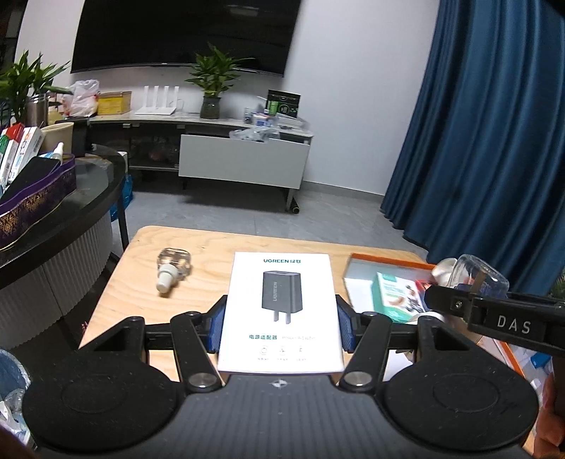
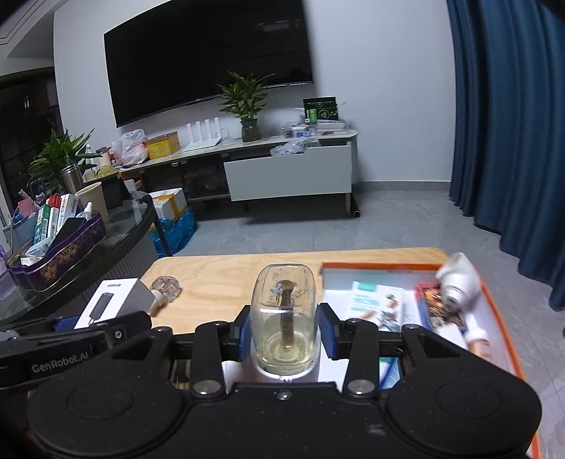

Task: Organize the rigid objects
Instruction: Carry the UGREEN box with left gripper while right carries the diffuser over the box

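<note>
Nearest, in the left wrist view: left gripper (image 1: 280, 319), jaws clamped on the two long sides of a white charger box (image 1: 280, 310), printed face up, carried above the near middle of the wooden counter (image 1: 204, 247). In the right wrist view: right gripper (image 2: 285, 335), jaws pressed on a clear glass bottle (image 2: 285, 317), bottom pointing away, a brown wick inside and a little yellowish liquid pooled at the near end, held above the counter's near edge. Seen from the left, the same bottle (image 1: 476, 279) poking past the right gripper's black arm at the right side.

Further out, toward the left edge of the counter: a second small glass bottle (image 1: 173, 270) lying on its side, white neck pointing to the near left. Along the right edge: an orange-rimmed white tray (image 2: 388, 265) holding a green-and-white packet (image 2: 374, 300), a red patterned packet (image 2: 436, 307) and a blurred white object (image 2: 459, 282) above its right side.

Beyond, on the left: a dark round table (image 1: 91, 190) with a purple basket (image 1: 39, 197) of boxes. Farthest: a TV stand (image 1: 219, 121), potted plant (image 1: 212, 84), wall screen (image 1: 183, 31), blue curtain (image 1: 487, 123).
</note>
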